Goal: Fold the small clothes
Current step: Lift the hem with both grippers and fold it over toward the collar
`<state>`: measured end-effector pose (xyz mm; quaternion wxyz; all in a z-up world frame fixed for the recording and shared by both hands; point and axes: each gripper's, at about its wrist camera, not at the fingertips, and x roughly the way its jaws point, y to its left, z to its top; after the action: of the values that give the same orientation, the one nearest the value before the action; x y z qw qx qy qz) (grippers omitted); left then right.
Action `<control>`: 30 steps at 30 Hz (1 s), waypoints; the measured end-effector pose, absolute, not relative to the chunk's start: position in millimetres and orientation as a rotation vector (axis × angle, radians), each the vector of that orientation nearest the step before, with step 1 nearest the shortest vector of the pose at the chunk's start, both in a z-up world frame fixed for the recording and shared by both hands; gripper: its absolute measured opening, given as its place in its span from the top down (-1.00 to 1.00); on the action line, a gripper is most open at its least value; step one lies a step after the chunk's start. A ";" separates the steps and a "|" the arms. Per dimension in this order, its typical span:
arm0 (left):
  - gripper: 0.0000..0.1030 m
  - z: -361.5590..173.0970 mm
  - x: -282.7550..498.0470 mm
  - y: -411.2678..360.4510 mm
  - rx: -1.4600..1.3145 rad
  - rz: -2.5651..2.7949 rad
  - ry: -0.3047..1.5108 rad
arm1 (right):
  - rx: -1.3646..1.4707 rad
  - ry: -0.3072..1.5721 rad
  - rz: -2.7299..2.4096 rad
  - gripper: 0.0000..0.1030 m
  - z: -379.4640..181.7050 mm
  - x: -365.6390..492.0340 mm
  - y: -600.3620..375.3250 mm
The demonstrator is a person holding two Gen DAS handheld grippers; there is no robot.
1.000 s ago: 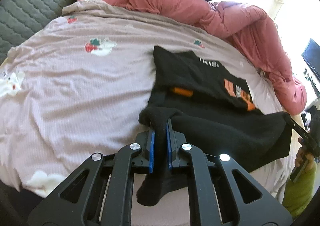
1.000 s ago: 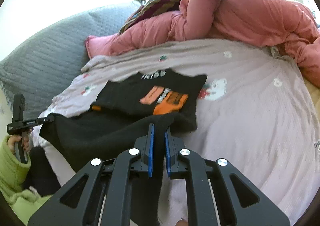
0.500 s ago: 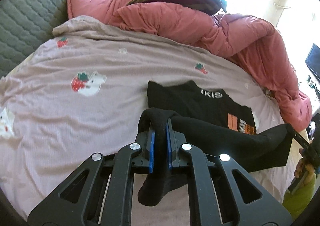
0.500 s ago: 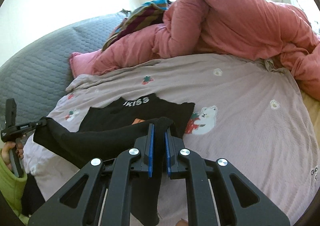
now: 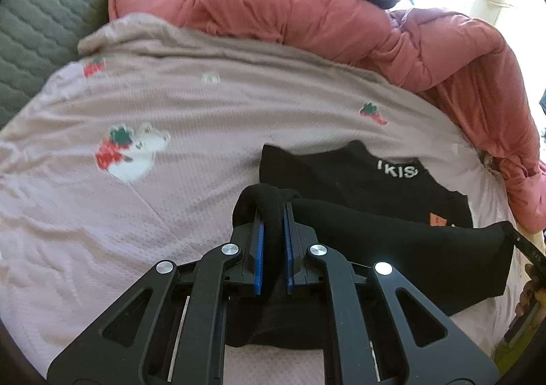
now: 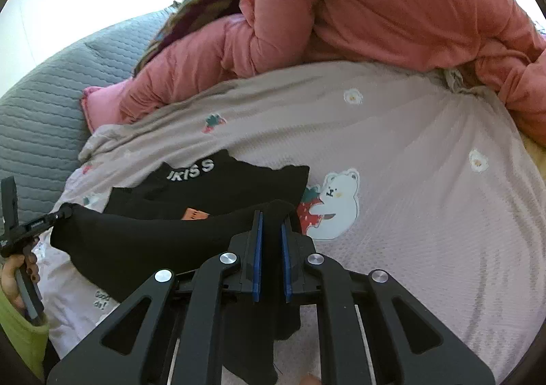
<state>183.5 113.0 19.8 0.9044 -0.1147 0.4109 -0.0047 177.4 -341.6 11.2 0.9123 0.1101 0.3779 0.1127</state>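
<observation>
Garment [image 5: 358,187] flat on the bedsheet [image 5: 170,201], near hem lifted between left hand-held gripper [image 5: 272,214] and right hand-held gripper [image 6: 269,218]; quilt [image 5: 341,20] heaped behind, headboard [image 5: 41,10] far left.

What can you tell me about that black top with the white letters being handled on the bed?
The black top is soft knit fabric with white lettering at the neck and an orange print mostly hidden by the fold. Its upper part lies flat on the pink bedsheet. The lower part is lifted and stretched above it, one corner pinched in the left gripper, the other in the right gripper, jaws shut on cloth.
</observation>
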 end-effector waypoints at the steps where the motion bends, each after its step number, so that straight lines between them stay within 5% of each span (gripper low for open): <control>1: 0.91 15.4 183.2 114.4 -0.251 -0.018 0.851 | 0.218 0.786 0.218 0.74 8.3 178.9 -340.5; 6: 0.46 12.8 168.6 120.8 -0.310 -0.057 0.832 | 0.239 0.783 0.205 0.05 9.3 166.4 -343.2; 30: 0.29 5.7 109.5 132.6 -0.347 -0.122 0.895 | 0.232 0.956 0.327 -0.08 -18.2 92.0 -328.2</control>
<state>109.5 132.6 5.7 0.8852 -0.1669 0.4304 -0.0584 92.0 -328.2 -18.2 0.8686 0.1108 0.4570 0.1562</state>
